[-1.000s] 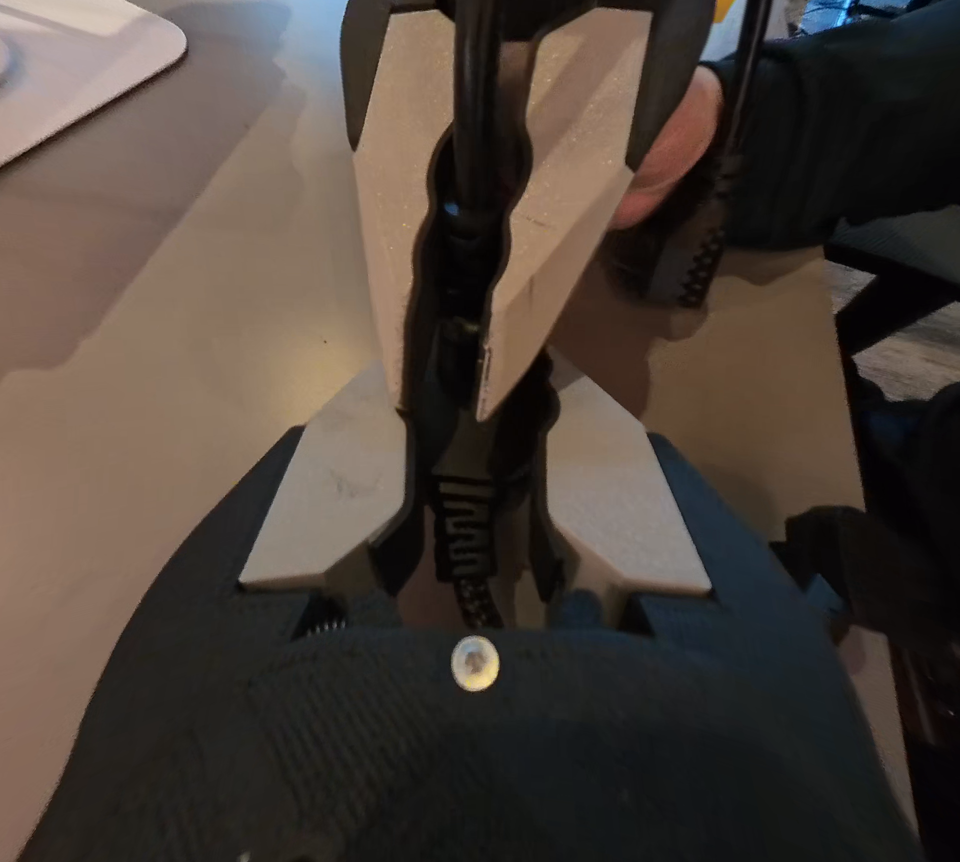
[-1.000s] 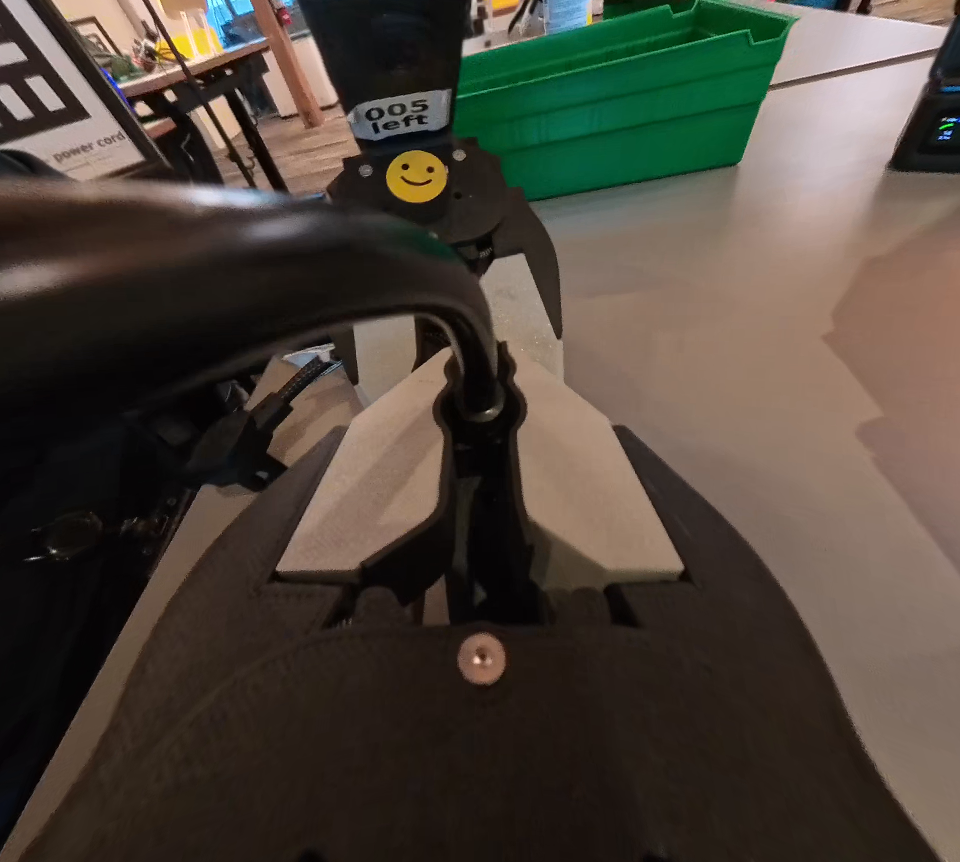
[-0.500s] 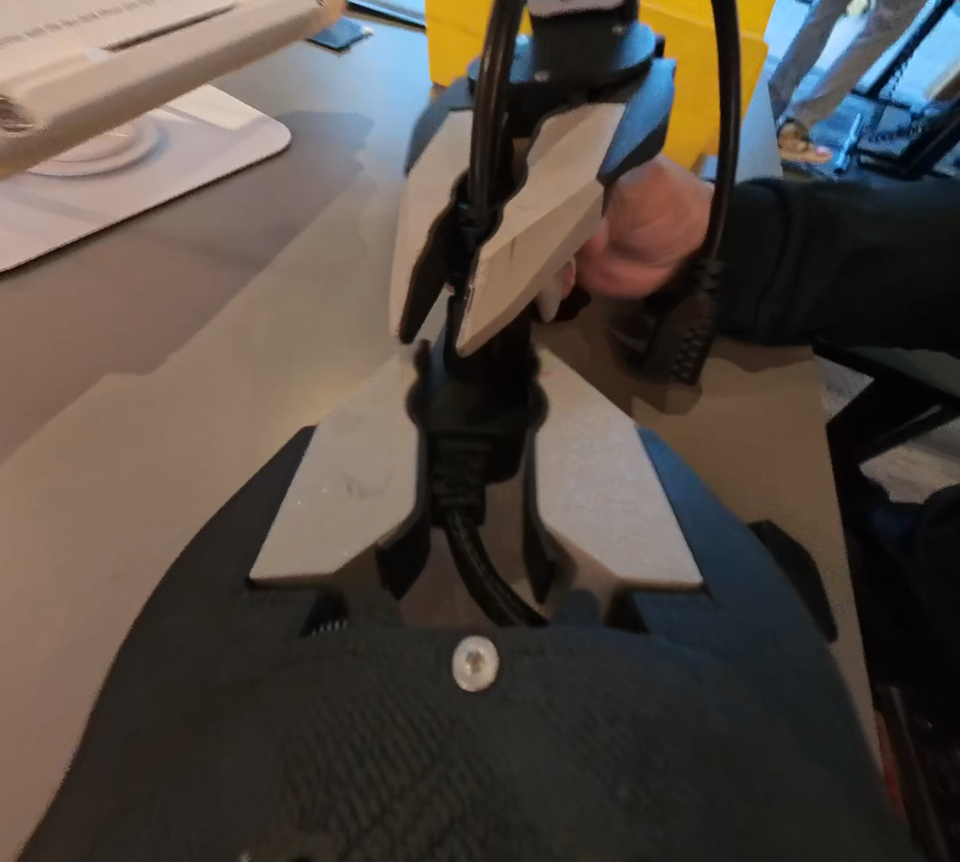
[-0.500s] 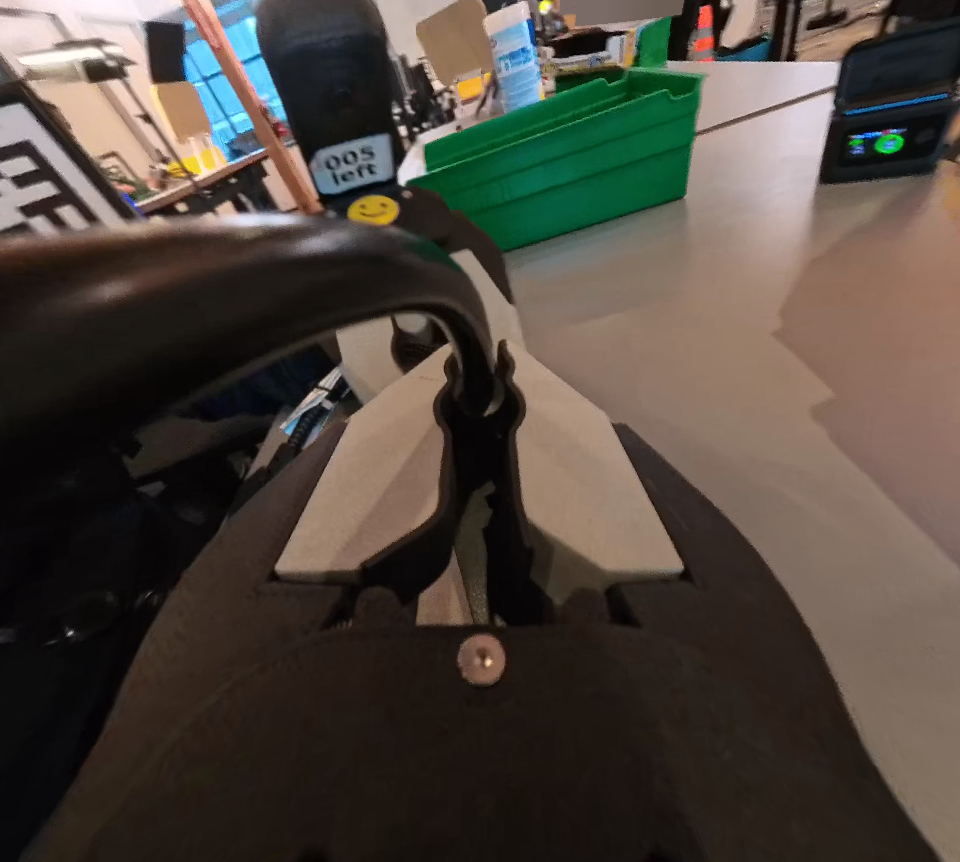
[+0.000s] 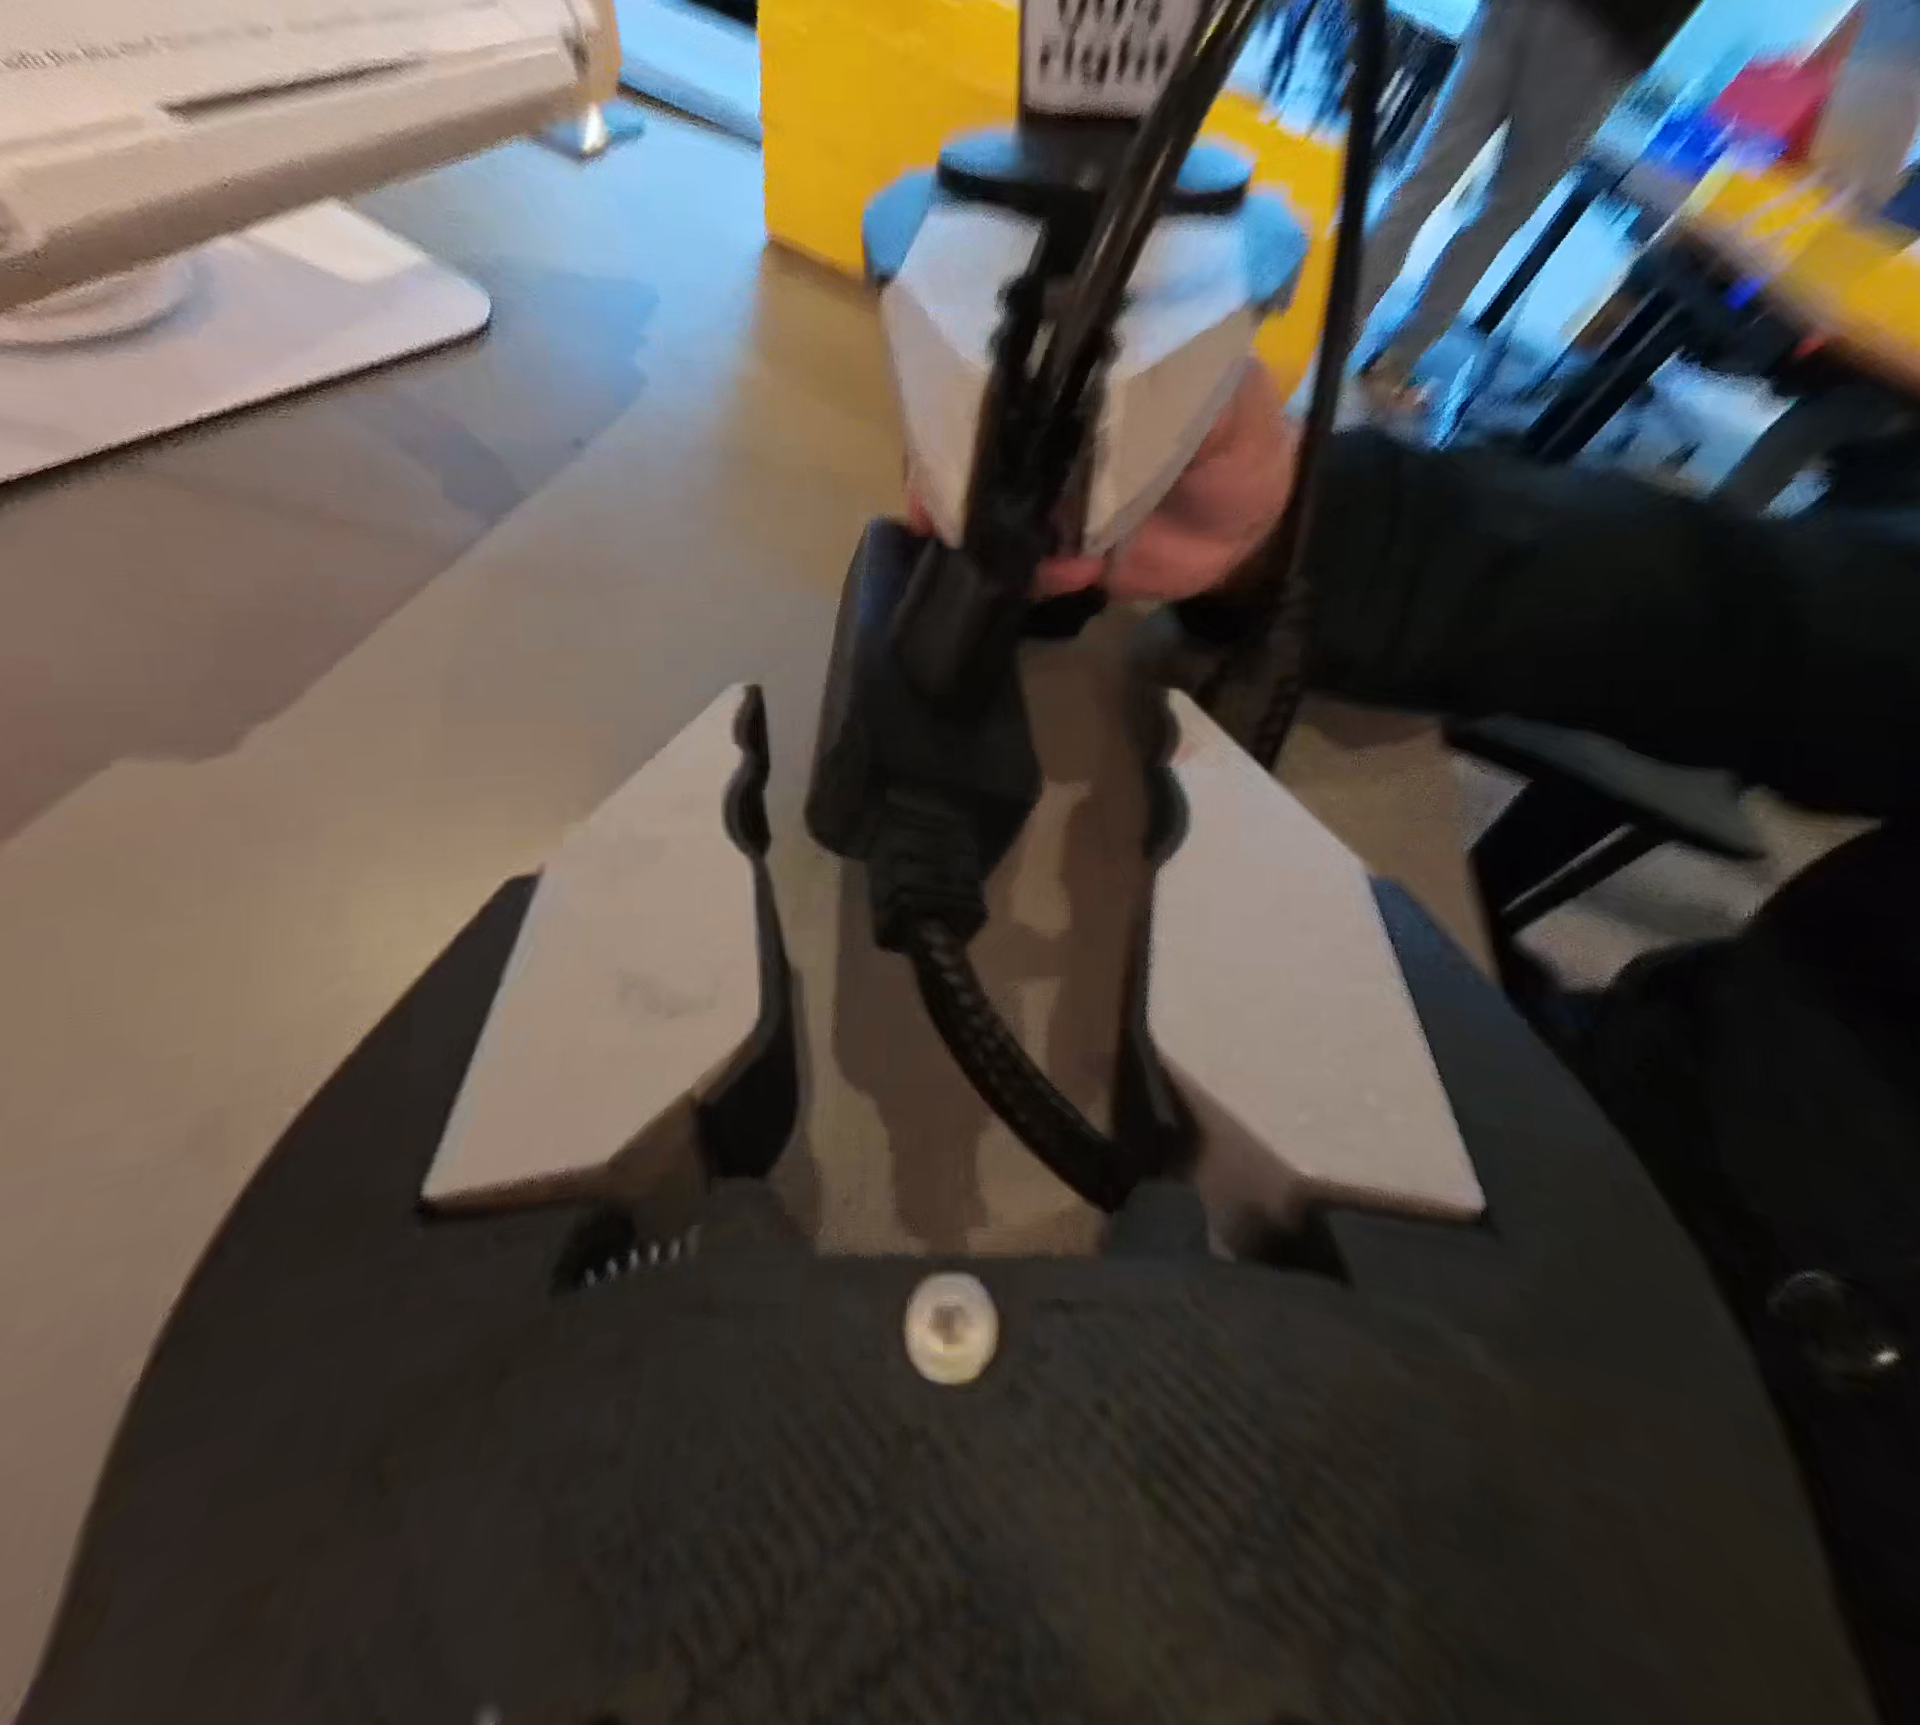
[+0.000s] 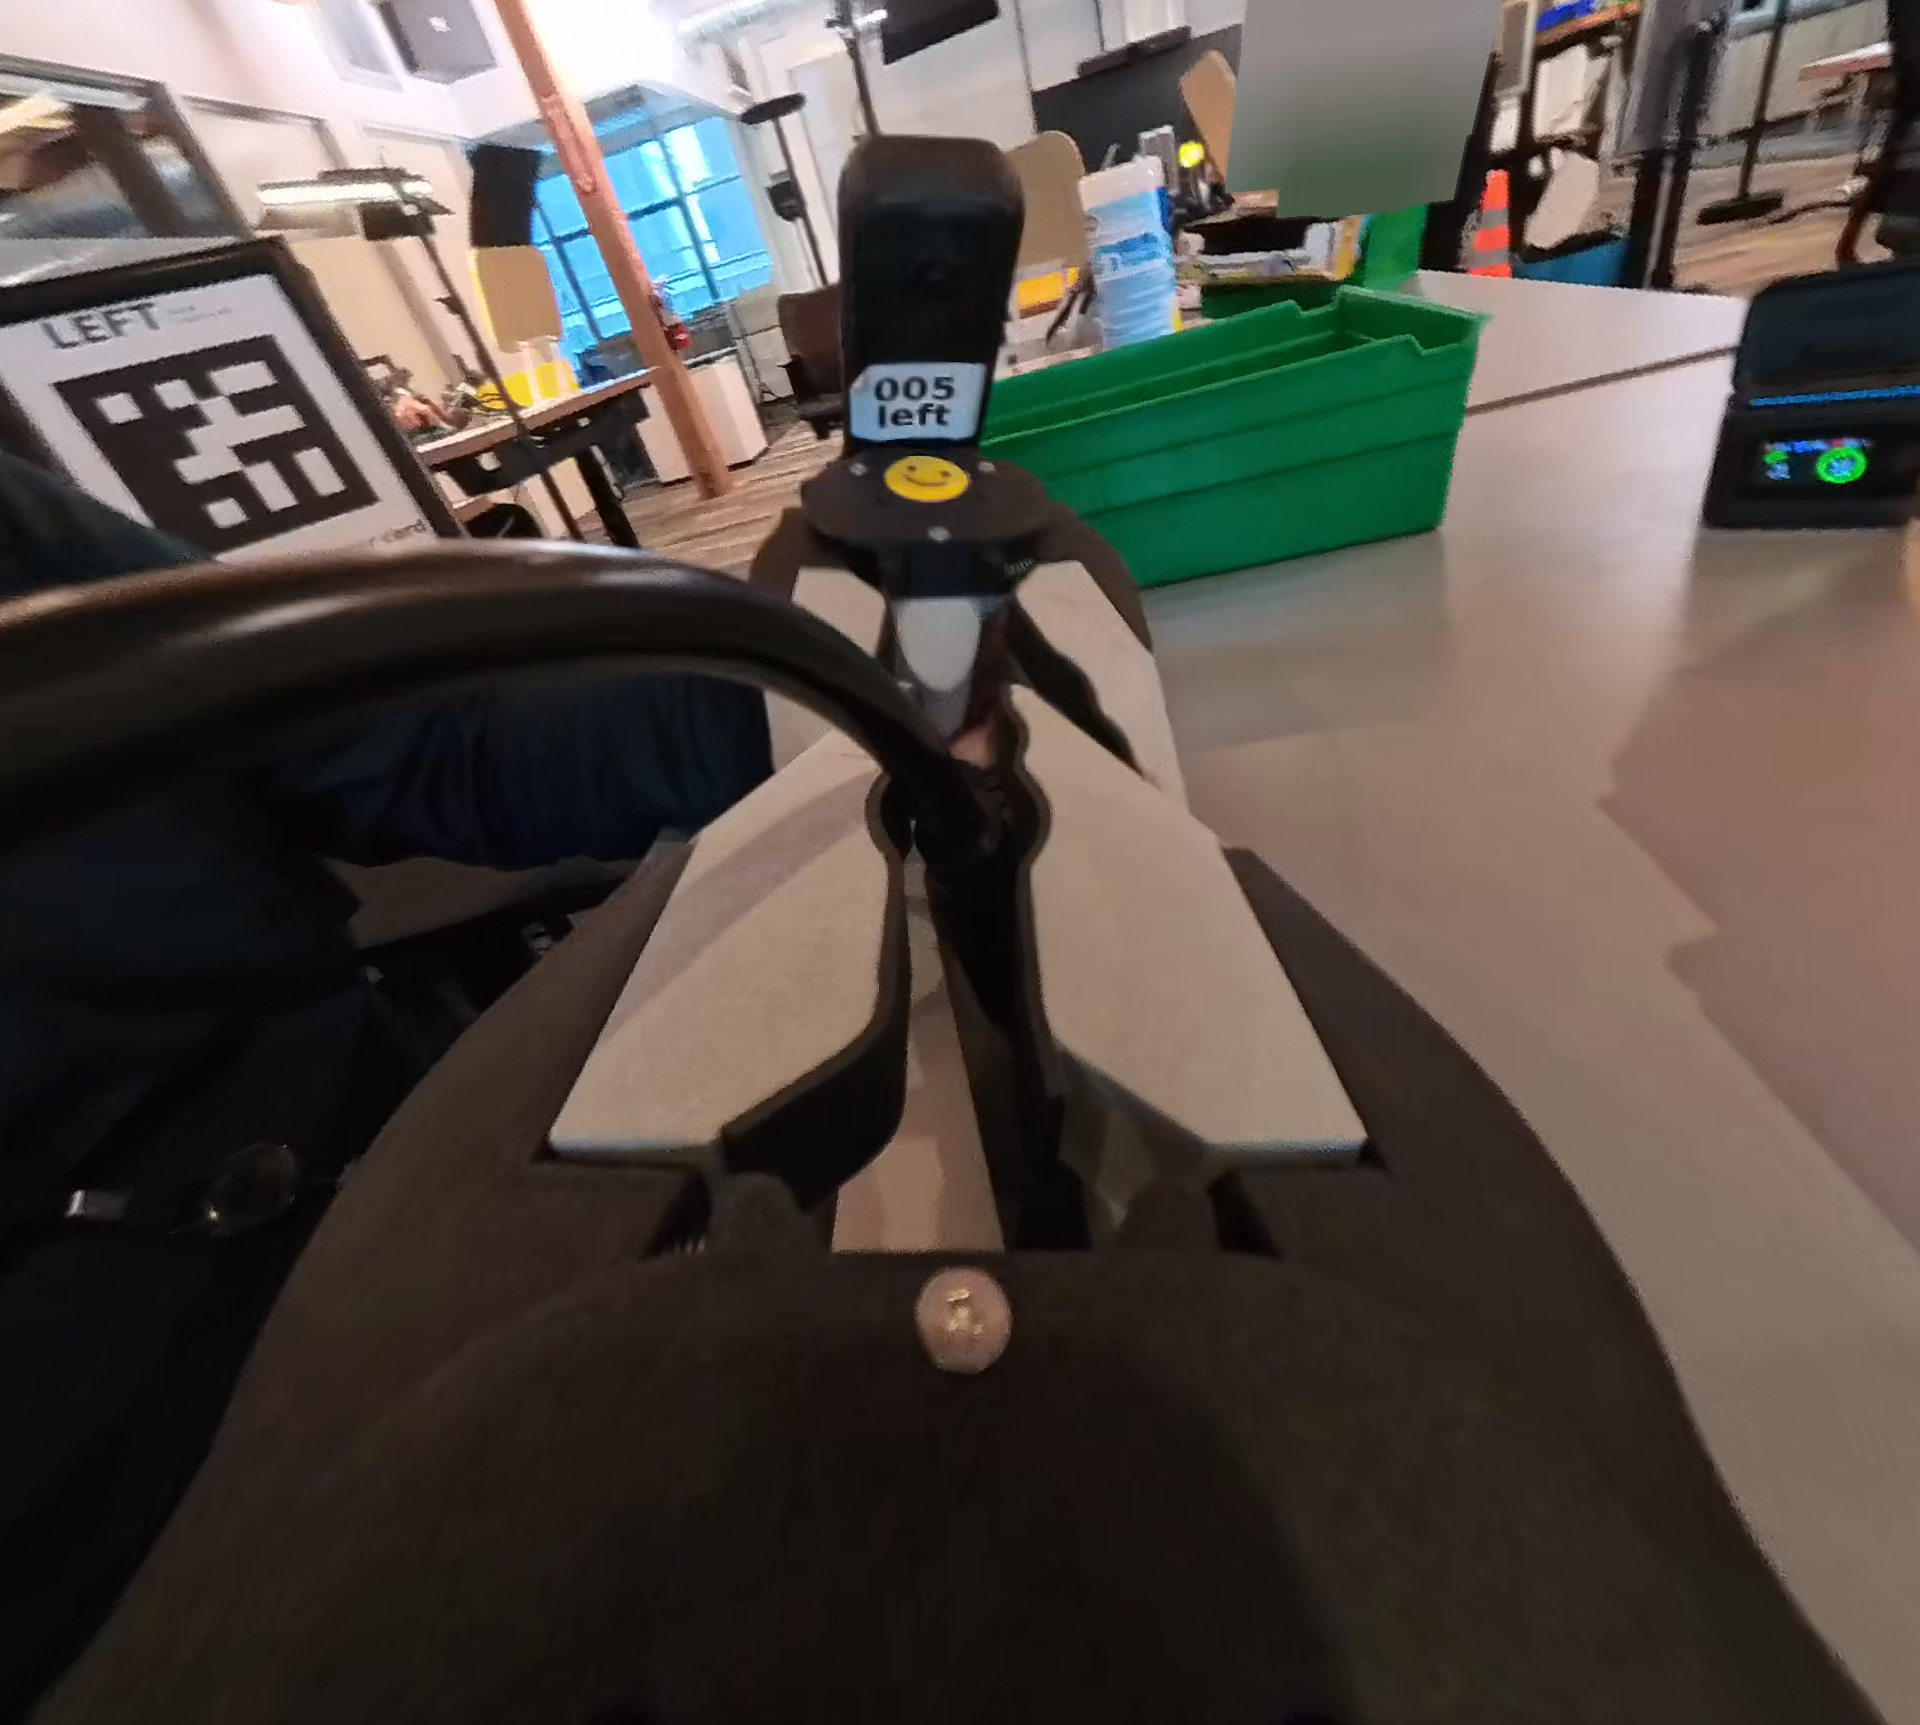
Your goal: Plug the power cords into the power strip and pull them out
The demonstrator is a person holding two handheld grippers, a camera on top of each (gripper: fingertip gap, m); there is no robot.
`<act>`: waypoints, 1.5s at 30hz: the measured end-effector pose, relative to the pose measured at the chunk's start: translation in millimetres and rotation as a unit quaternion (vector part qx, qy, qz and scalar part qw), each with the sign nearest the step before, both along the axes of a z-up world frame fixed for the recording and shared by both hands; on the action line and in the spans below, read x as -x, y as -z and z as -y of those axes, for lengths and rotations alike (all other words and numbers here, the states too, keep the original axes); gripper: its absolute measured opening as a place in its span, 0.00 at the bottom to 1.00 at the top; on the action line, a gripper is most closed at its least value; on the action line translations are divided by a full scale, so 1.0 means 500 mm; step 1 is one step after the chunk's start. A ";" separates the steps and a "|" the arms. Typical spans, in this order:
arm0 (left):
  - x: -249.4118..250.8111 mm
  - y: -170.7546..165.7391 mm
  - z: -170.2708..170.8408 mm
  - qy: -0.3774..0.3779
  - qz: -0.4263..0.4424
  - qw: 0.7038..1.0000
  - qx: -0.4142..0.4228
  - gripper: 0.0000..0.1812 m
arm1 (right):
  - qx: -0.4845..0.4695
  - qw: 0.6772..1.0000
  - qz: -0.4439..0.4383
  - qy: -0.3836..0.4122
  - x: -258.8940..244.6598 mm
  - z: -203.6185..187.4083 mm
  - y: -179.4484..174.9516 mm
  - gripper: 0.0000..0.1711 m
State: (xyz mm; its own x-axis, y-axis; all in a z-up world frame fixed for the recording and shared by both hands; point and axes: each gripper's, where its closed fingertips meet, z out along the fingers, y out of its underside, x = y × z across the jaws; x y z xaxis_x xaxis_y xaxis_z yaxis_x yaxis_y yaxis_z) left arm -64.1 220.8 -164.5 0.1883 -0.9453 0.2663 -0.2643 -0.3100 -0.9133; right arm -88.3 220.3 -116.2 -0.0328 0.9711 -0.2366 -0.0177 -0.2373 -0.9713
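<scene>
Black plug (image 5: 925,740) hangs between left gripper (image 5: 956,782)'s spread, released fingers; right gripper (image 6: 961,802) clamps its cord (image 6: 416,626) above table (image 6: 1507,740). Risk: dangling plug swings, left regrasp misses.

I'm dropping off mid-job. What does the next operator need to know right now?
Left hand-held gripper: open, fingers either side of the black plug, not clamping it.
Right hand-held gripper: shut on the black cord, held above the table.
Done: cannot be judged, since no power strip is in view.
Left: probably regrip the plug with the left, then find the strip.
</scene>
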 end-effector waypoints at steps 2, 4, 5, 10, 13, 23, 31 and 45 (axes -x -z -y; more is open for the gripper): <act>0.000 0.039 0.001 -0.003 -0.079 0.996 -0.035 0.41 | -0.019 1.000 -0.010 -0.019 0.004 0.019 -0.011 0.06; -0.003 0.050 0.010 0.003 -0.114 0.991 -0.070 0.39 | -0.024 0.999 -0.005 -0.027 0.005 0.025 -0.010 0.07; -0.010 0.049 0.015 0.005 -0.114 0.990 -0.082 0.33 | -0.020 0.999 -0.010 -0.033 0.005 0.027 -0.012 0.07; -0.017 0.069 -0.028 -0.062 -0.190 0.963 -0.179 0.25 | 0.004 0.997 0.076 -0.002 0.003 -0.009 0.020 0.07; -0.003 0.053 -0.055 -0.102 -0.187 0.957 -0.199 0.25 | -0.039 0.981 0.160 0.099 -0.042 -0.052 0.035 0.15; 0.032 0.046 -0.088 -0.153 -0.149 0.960 -0.180 0.25 | -0.003 0.798 0.341 0.497 -0.340 -0.087 0.034 0.13; 0.038 0.081 -0.103 -0.168 -0.162 0.965 -0.117 0.25 | -0.103 0.893 0.113 0.423 -0.164 0.095 -0.092 0.03; 0.033 0.101 -0.101 -0.167 -0.196 0.959 -0.118 0.25 | -0.003 0.924 0.197 0.328 0.020 -0.152 0.073 0.07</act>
State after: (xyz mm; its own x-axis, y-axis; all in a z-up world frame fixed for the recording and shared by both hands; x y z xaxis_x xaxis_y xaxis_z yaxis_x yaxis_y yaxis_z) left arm -80.7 271.5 -215.1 0.5328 -0.8403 -0.1000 -0.5239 -0.2348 -0.8188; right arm -98.1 296.1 -152.8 0.6514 0.7523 -0.0989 0.1990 -0.2951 -0.9345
